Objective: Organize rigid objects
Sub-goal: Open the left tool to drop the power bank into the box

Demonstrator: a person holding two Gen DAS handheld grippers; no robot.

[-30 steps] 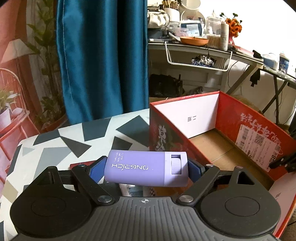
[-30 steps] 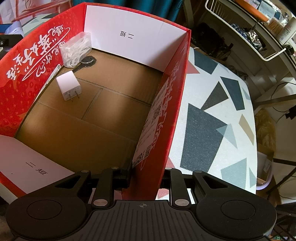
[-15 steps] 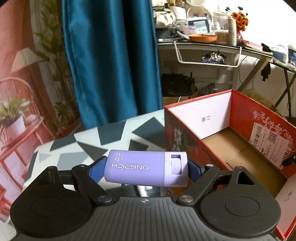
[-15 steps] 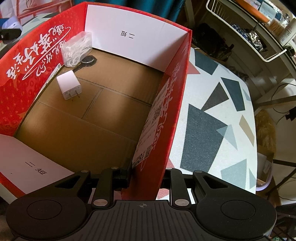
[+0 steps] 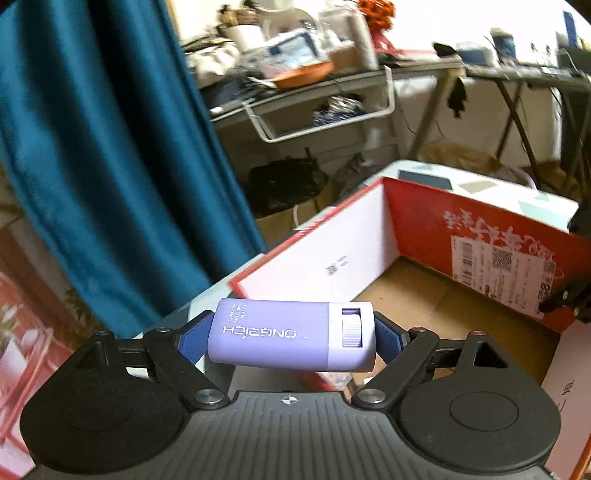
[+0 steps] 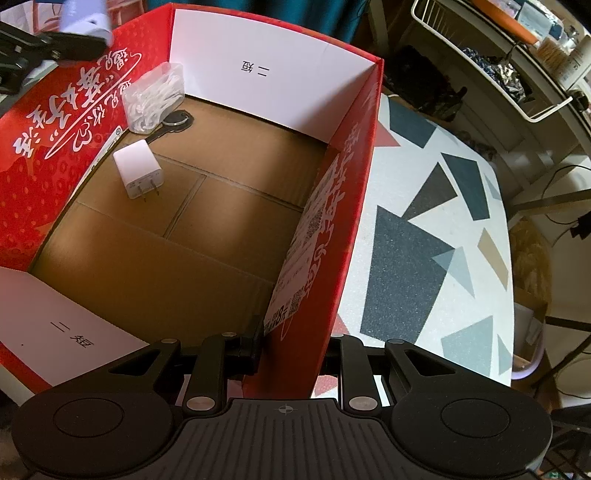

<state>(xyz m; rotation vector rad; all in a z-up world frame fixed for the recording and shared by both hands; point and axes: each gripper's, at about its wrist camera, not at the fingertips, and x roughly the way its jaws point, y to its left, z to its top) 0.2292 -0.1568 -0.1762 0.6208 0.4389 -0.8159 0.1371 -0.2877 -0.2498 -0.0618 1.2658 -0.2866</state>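
- Lilac plastic, rounded and oblong: the small purple case with a thumbwheel (image 5: 291, 334) sits crosswise in the left gripper (image 5: 291, 338), clamped end to end between the blue-padded fingers (image 5: 192, 339), its long axis running left to right across the jaws.
- From that gripper the red cardboard box with a brown floor (image 5: 417, 218) lies ahead and to the right; the case hangs over the near rim, above the wall and not yet clear over the floor.
- Seen from the right wrist, the case (image 6: 86, 16) shows at the box's far-left wall (image 6: 70, 122), well above it.
- Pinched on the opposite wall (image 6: 343, 184) is the right gripper (image 6: 291, 350), one finger inside the box and one outside, steadying it.
- Already on the floor at the far-left corner: a white wall charger plug (image 6: 138, 173), a clear bag of white cable (image 6: 153, 98) and a black ring-ended piece (image 6: 173, 123).
- Likely next: carry the case forward and right, then down onto bare cardboard, keeping off the charger.
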